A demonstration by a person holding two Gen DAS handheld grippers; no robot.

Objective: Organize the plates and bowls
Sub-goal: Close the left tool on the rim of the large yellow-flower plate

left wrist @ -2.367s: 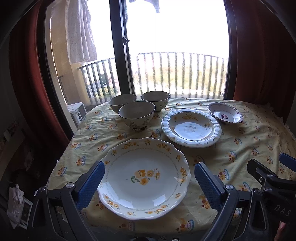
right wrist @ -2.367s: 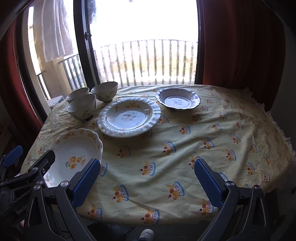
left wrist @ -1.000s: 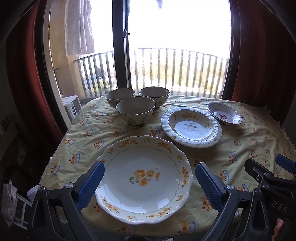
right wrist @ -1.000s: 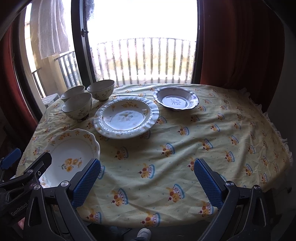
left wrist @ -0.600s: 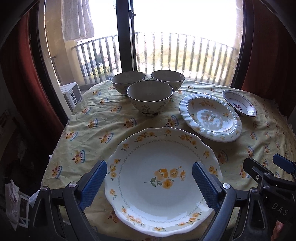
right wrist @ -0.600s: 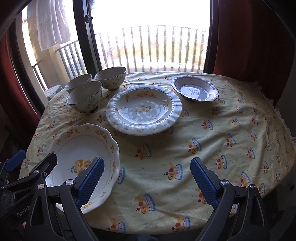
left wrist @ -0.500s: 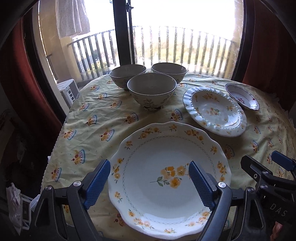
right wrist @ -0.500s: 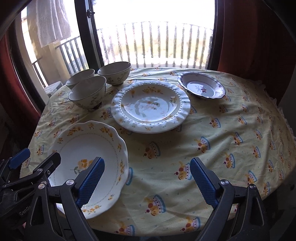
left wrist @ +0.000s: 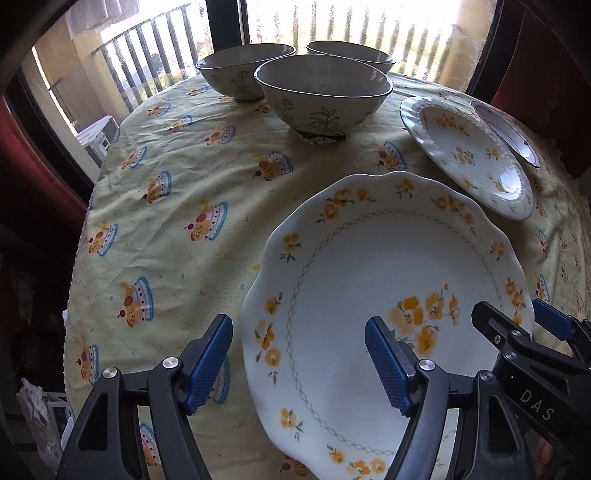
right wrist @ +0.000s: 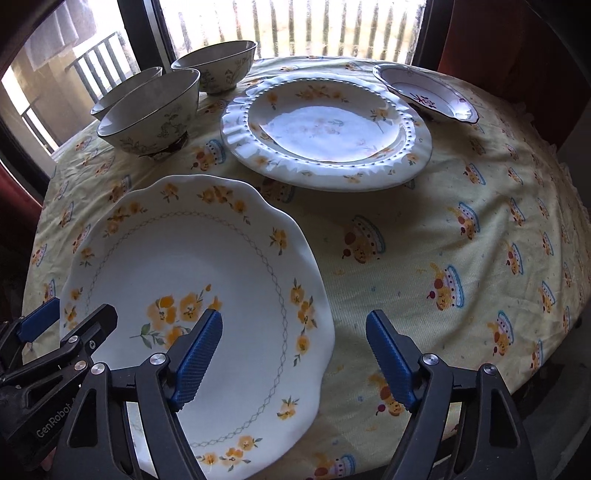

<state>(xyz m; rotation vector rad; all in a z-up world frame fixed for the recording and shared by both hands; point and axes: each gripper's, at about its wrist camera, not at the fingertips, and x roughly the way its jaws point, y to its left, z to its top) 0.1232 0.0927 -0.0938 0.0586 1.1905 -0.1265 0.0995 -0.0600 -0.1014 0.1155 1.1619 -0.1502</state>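
A large white scalloped plate with yellow flowers (left wrist: pixel 369 266) (right wrist: pixel 207 258) lies at the near edge of the table. My left gripper (left wrist: pixel 299 362) hangs over its left rim, which sits between the closing jaws; the blue pads do not press on it. My right gripper (right wrist: pixel 293 358) straddles the plate's right rim in the same way, jaws closing, pads clear of the china. Behind the plate stand three grey-rimmed bowls (left wrist: pixel 321 96) (right wrist: pixel 151 114). To their right lie a ribbed flowered plate (left wrist: pixel 469 155) (right wrist: pixel 325 129) and a small dish with a red mark (left wrist: pixel 506 129) (right wrist: pixel 424 92).
A yellow tablecloth with cake prints (left wrist: pixel 166 192) (right wrist: pixel 461 240) covers the round table and hangs over its edges. A window with balcony railings (right wrist: pixel 314 29) is behind the table. Red curtains (right wrist: pixel 517 55) hang at the sides.
Both grippers have come forward and down over the flowered plate and tilted more steeply. Their jaws have narrowed and now straddle the plate's left and right rims.
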